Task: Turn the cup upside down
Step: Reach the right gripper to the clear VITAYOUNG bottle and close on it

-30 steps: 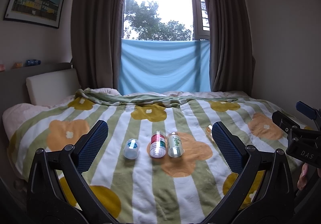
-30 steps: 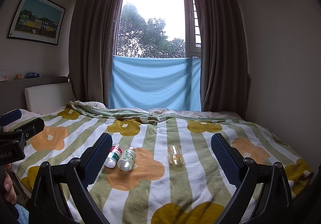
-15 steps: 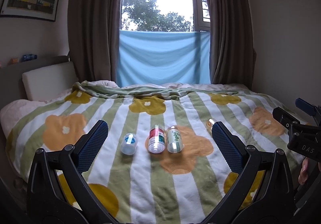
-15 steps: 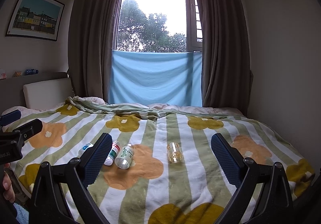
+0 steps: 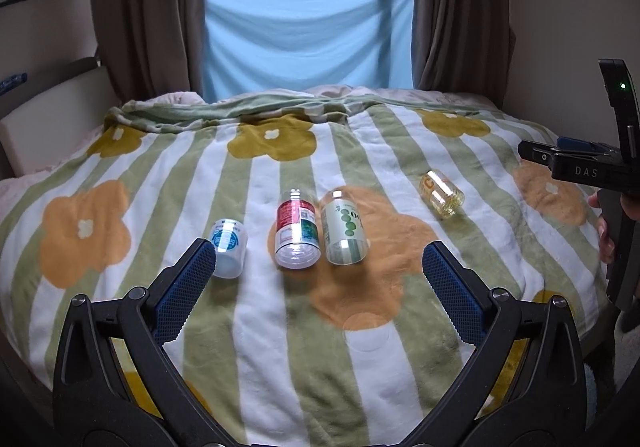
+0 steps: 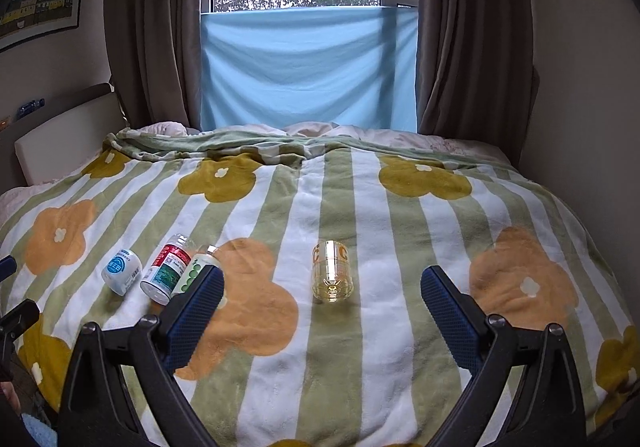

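A clear yellowish glass cup (image 6: 332, 274) with orange lettering lies on its side on the striped flower blanket (image 6: 360, 347), straight ahead of my right gripper (image 6: 322, 301). That gripper is open, its blue pads either side of the cup and nearer than it. In the left wrist view the same cup (image 5: 441, 193) lies at the right. My left gripper (image 5: 318, 279) is open and empty, hovering in front of three containers. The right gripper's body (image 5: 600, 171) and a hand show at that view's right edge.
Three containers lie side by side: a white jar with a blue label (image 5: 228, 247), a red-and-green labelled bottle (image 5: 297, 231), a green-dotted bottle (image 5: 345, 233). Headboard (image 6: 60, 135) left, wall right, curtains and a blue cloth (image 6: 308, 67) behind the bed.
Both grippers have moved forward and lower over the bed; the cup and containers look larger and nearer. Nothing was grasped and the objects have not shifted.
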